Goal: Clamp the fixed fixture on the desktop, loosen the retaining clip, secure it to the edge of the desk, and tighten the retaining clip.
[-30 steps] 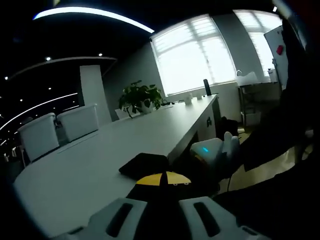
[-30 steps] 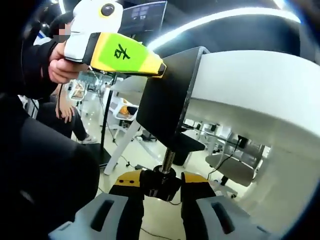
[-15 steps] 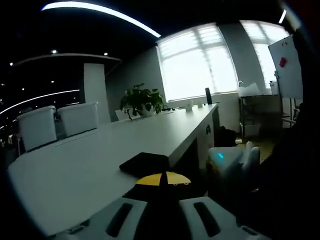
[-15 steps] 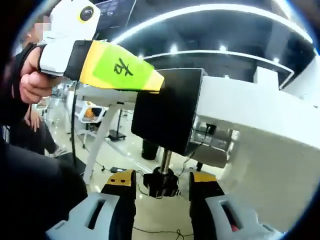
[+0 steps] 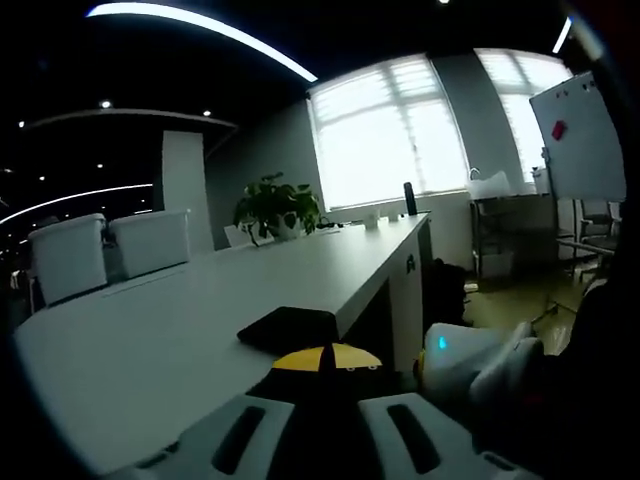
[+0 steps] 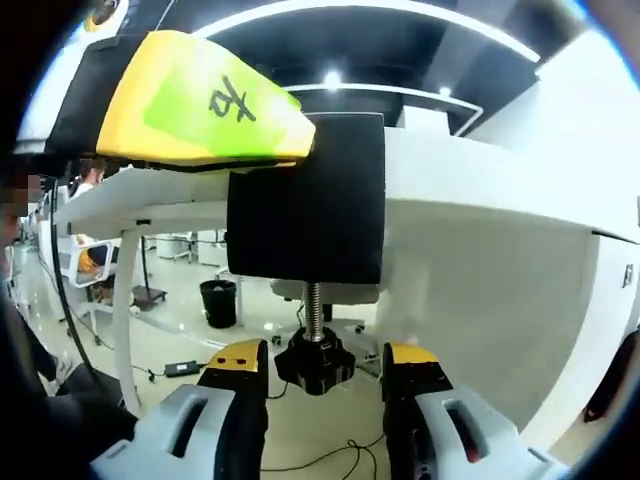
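The black fixture [image 6: 305, 205] sits hooked over the edge of the white surface [image 6: 480, 180], directly ahead of and above the right gripper [image 6: 318, 372], with its threaded screw hanging down to the black knob [image 6: 315, 360] of the retaining clip. That knob lies between the right gripper's jaws, which stand apart on either side of it with a gap showing, so they are not yet closed on it. The left gripper [image 6: 195, 105], coming in from the upper left in the right gripper view, is clamped on the fixture's top part, its yellow tips pressed together against the black body. In the left gripper view the fixture's top plate [image 5: 290, 325] lies flat on the surface just beyond that gripper's tips. The step in hand appears to be tightening the clip. To do it well, the right gripper should close squarely on the knob's lobes, keep its axis in line with the screw, and turn without pulling sideways, while the left gripper holds the fixture pushed fully onto the edge so the body stays level as the screw pad rises to the underside.
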`<state>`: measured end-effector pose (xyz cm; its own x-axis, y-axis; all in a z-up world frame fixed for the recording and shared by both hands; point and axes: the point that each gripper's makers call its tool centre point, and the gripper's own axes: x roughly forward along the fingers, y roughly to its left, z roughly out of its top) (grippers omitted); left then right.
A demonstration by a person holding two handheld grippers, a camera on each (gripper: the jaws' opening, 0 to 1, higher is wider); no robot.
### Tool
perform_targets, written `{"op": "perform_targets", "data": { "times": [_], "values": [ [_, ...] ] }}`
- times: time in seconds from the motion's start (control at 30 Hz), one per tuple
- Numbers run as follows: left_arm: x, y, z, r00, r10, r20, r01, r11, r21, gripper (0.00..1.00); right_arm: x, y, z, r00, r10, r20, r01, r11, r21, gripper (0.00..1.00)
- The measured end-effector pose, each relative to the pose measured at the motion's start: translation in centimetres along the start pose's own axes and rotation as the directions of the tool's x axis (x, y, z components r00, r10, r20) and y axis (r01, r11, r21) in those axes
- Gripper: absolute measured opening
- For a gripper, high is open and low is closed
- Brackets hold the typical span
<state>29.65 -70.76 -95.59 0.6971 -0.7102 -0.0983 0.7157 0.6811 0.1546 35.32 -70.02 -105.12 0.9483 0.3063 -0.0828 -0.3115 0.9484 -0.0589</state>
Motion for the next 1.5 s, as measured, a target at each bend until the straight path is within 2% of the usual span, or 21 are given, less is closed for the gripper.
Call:
{"op": "perform_targets", "data": {
  "times": [0.13, 0.23, 0.37, 0.43, 0.53, 0.63, 0.8, 0.87, 0.97, 1.13, 1.23, 1.3, 1.5],
  "values": [
    [-0.1, -0.1, 0.0, 1.000, -0.002, 0.008, 0.002, 1.000, -0.003, 0.01, 0.1, 0.2, -0.1, 1.000, 0.002, -0.008, -0.002, 1.000, -0.009, 0.38],
    [-0.3, -0.6, 0.2, 1.000, -0.002, 0.015, 0.002, 1.000, -0.009, 0.01, 0.5, 0.9, -0.3, 0.999, 0.031, -0.017, -0.031, 1.000, 0.000, 0.29],
    [-0.5, -1.2, 0.5, 1.000, -0.005, 0.016, 0.005, 1.000, -0.007, 0.01, 0.5, 0.8, -0.2, 1.000, 0.024, -0.009, -0.024, 1.000, -0.020, 0.28],
    [-0.6, -1.3, 0.5, 1.000, -0.003, 0.016, 0.003, 1.000, -0.008, 0.01, 0.5, 0.8, -0.2, 1.000, 0.028, -0.009, -0.028, 1.000, -0.009, 0.28],
    [-0.6, -1.1, 0.4, 1.000, -0.001, 0.017, 0.001, 1.000, -0.015, 0.01, 0.6, 0.9, -0.2, 0.999, 0.043, -0.012, -0.043, 0.998, -0.036, 0.28],
    [-0.7, -0.3, 0.0, 1.000, -0.001, 0.020, 0.001, 1.000, -0.018, 0.01, 0.6, 1.1, -0.3, 0.997, 0.079, -0.008, -0.080, 0.996, -0.045, 0.28],
    [-0.7, 0.0, -0.2, 1.000, -0.002, 0.025, 0.003, 1.000, -0.027, 0.01, 0.8, 1.8, -0.2, 0.977, 0.215, 0.009, -0.213, 0.974, -0.080, 0.27],
    [-0.6, 0.1, -0.2, 1.000, -0.002, 0.025, 0.002, 0.999, -0.032, 0.01, 0.7, 2.1, -0.2, 0.964, 0.267, 0.014, -0.265, 0.960, -0.087, 0.27],
    [-0.4, 0.1, -0.3, 1.000, 0.006, 0.017, -0.006, 1.000, -0.019, 0.01, 0.7, 2.4, -0.3, 0.935, 0.354, -0.002, -0.352, 0.930, -0.110, 0.27],
    [-0.4, 0.3, -0.4, 1.000, 0.000, 0.022, 0.000, 1.000, -0.026, 0.01, 0.7, 2.8, -0.3, 0.890, 0.456, -0.018, -0.454, 0.880, -0.140, 0.27],
    [-0.3, 0.1, -0.4, 1.000, -0.006, -0.015, 0.006, 1.000, 0.007, 0.01, 0.6, 3.2, -0.3, 0.844, 0.536, -0.019, -0.532, 0.831, -0.164, 0.27],
    [-0.3, 0.8, -0.7, 1.000, -0.007, -0.027, 0.007, 1.000, 0.010, 0.01, 0.7, 3.4, -0.3, 0.811, 0.585, -0.022, -0.577, 0.793, -0.195, 0.27],
    [-0.4, 0.0, -0.6, 0.999, -0.005, -0.042, 0.006, 1.000, 0.014, 0.01, 0.8, 3.6, -0.2, 0.742, 0.670, -0.020, -0.654, 0.718, -0.240, 0.27]
  ]
}}
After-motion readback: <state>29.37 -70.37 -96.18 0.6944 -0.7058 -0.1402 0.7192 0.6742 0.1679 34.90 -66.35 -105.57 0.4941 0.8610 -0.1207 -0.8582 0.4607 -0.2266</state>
